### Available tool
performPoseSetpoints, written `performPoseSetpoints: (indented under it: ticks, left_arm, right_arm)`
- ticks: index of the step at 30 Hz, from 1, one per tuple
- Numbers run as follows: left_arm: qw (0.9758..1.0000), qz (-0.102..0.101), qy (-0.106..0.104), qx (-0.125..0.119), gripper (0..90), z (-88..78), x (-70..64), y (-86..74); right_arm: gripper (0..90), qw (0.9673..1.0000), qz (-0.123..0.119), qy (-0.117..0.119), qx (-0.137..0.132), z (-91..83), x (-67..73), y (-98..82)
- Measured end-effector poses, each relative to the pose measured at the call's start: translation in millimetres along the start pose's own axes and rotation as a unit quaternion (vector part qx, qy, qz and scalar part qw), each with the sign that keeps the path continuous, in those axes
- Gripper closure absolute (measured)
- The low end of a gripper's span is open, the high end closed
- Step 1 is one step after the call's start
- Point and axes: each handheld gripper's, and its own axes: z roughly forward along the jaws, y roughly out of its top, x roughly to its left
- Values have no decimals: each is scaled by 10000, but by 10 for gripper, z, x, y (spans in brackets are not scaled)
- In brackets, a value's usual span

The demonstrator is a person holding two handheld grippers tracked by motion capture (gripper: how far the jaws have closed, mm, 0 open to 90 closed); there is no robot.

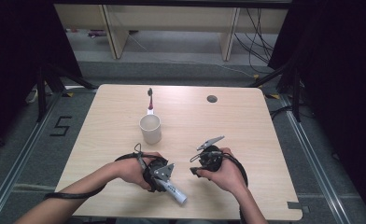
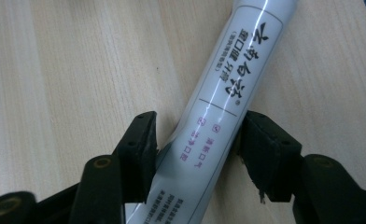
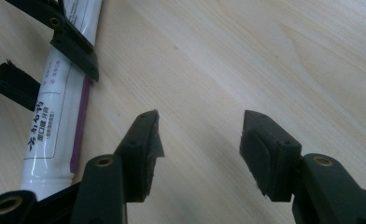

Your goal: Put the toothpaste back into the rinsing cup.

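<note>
A white toothpaste tube (image 2: 232, 70) with dark and purple print lies flat on the wooden table (image 1: 246, 126), near its front edge. My left gripper (image 2: 197, 135) straddles it, one black pad at each side. The tube runs slantwise through the gap and looks unsqueezed, so I read the jaws as open. In the high view the tube's cap end (image 1: 180, 196) sticks out past the left gripper (image 1: 168, 185). My right gripper (image 3: 200, 140) hovers just right of the tube (image 3: 55, 116), open, with bare wood between its pads. The high view shows that gripper (image 1: 194, 165) facing the left hand.
A cream cup (image 1: 151, 128) stands upright at mid-table, beyond the left hand. A toothbrush (image 1: 150, 100) lies behind it, pointing at the far edge. A round cable hole (image 1: 212, 99) sits far right of centre. Black cables trail from both grippers.
</note>
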Motion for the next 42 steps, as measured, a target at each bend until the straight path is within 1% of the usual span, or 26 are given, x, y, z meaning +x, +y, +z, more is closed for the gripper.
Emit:
performPoseSetpoints:
  ticks: [3,4,5,6,7,8,11,12,16,17,20,22,23,24,25,27,28,29,30,32,34,37,38,39,40,42]
  left_arm:
    - [10000,-71,-27,30,517,-4,6,-4]
    - [9998,-167,-70,90,536,-10,14,-4]
    - [9998,-167,-70,90,552,-10,14,-4]
    - [9995,-277,-123,131,569,-13,13,-3]
    - [9995,-277,-123,131,582,-13,13,-3]
    - [9990,-382,-158,168,592,-15,5,3]
    - [9987,-445,-151,203,603,-16,-5,12]
    - [9983,-516,-134,239,606,-15,-15,21]
    - [9967,-685,-243,349,609,-16,-26,34]
    - [9967,-685,-243,349,611,-16,-26,34]
    - [9959,-700,-275,495,611,-10,-13,71]
    - [9947,-789,-338,565,611,-3,-12,96]
    - [9947,-789,-338,565,611,-3,-12,96]
    - [9936,-846,-380,647,611,4,-12,121]
    - [9936,-846,-380,647,612,4,-12,121]
    - [9929,-764,-393,820,612,0,6,146]
    - [9922,-803,-401,864,612,12,-1,169]
    - [9922,-803,-401,864,612,12,-1,169]
    - [9915,-792,-417,945,612,19,2,192]
    - [9911,-781,-409,999,612,22,2,204]
    - [9899,-805,-413,1091,616,30,1,227]
    - [9892,-809,-403,1152,619,33,0,240]
    - [9882,-685,-410,1308,619,24,15,253]
    - [9873,-707,-389,1367,621,28,10,266]
    - [9867,-701,-368,1422,621,30,5,275]
    - [9861,-656,-328,1489,622,36,-2,291]
  right_arm:
    - [475,10000,6,0,0,-1,2,0]
    - [475,10000,-12,-1,-2,-1,-1,2]
    - [475,10000,-12,-1,-2,-1,-1,2]
    - [475,10000,-35,16,-13,-3,-6,0]
    - [475,10000,-35,16,-13,-3,-6,0]
    - [475,10000,-4,-7,-11,0,-2,1]
    - [475,10000,20,-6,-9,-3,-3,1]
    - [475,10000,0,1,-21,-5,-9,-2]
    - [475,10000,8,7,-8,-6,-8,-4]
    - [475,10000,8,7,-8,-6,-8,-4]
    - [475,10000,25,11,-12,-4,-7,-2]
    - [475,10000,-18,14,-27,-2,-11,0]
    - [475,10000,-3,14,-21,-4,-9,-1]
    - [475,10000,2,9,-20,-6,-9,-3]
    - [475,10000,14,7,-21,-7,-11,-5]
    - [475,10000,27,1,-14,-9,-12,-8]
    - [475,9999,118,-16,37,-18,-10,-14]
    - [475,9999,118,-16,37,-18,-10,-14]
    - [475,9997,227,-32,91,-34,-4,-18]
    - [475,9996,251,-28,93,-39,-5,-19]
    - [475,9996,259,-34,85,-45,-9,-24]
    - [475,9996,262,-48,84,-47,-11,-26]
    - [475,9999,103,-22,-17,-34,-34,-26]
    - [474,10000,74,-10,-41,-34,-39,-25]
    - [475,9999,119,-3,-15,-41,-30,-25]
    - [475,9999,110,5,-25,-43,-32,-24]
